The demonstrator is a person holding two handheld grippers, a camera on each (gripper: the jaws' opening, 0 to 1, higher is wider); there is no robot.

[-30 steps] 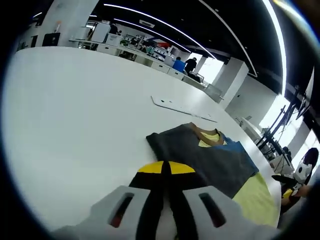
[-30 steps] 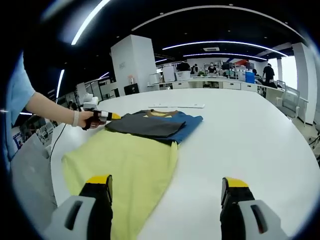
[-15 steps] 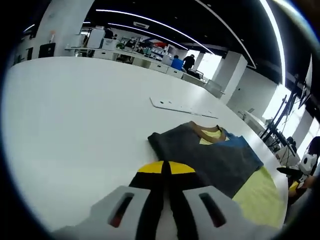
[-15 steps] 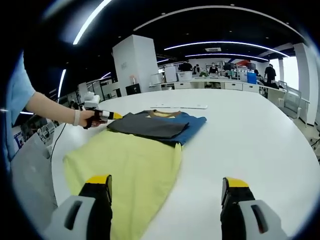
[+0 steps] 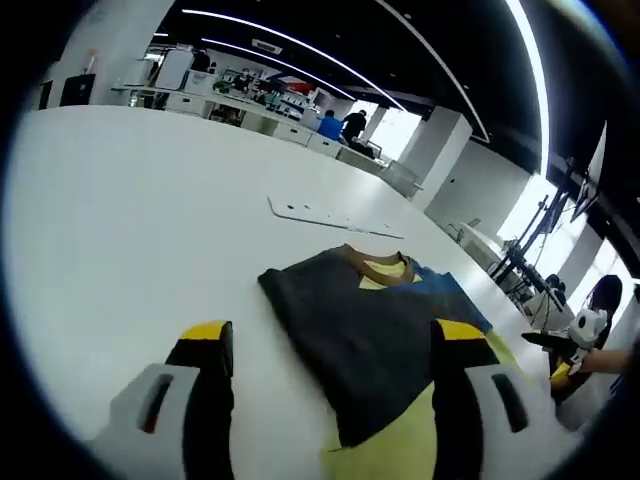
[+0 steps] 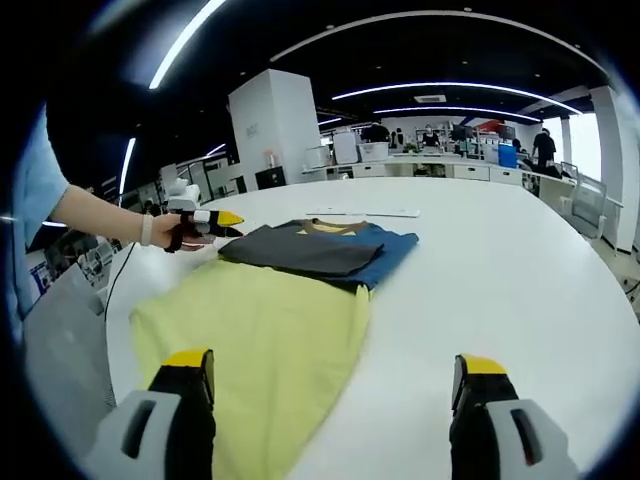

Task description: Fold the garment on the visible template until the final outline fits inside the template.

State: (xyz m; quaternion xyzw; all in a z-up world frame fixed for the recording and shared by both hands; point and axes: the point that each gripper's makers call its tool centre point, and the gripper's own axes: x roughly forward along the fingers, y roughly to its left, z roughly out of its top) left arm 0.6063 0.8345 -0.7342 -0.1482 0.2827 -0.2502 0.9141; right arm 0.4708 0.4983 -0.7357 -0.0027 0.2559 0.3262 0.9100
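Table (image 6: 520, 270): white and broad; a thin white strip (image 5: 330, 217), possibly the template, is seen lying beyond the garment, though the view is too poor to be sure.
Garment (image 6: 270, 330): laid flat near the table's near edge; the yellow body is spread toward the right gripper, and a grey flap (image 5: 365, 335) is folded over the blue and collar end.
Step in hand: the grey fold is judged complete; the next fold is best made by gripping the yellow hem at both corners, lifting it evenly, and laying it over the grey part with edges aligned.
Left gripper (image 5: 325, 345): jaws spread wide, nothing held, set at the grey flap's edge.
Right gripper (image 6: 335, 365): jaws spread wide, nothing held, poised over the yellow hem.
Change: half a second ago the left jaws were closed together; they are now parted. The right gripper's spread is unchanged.
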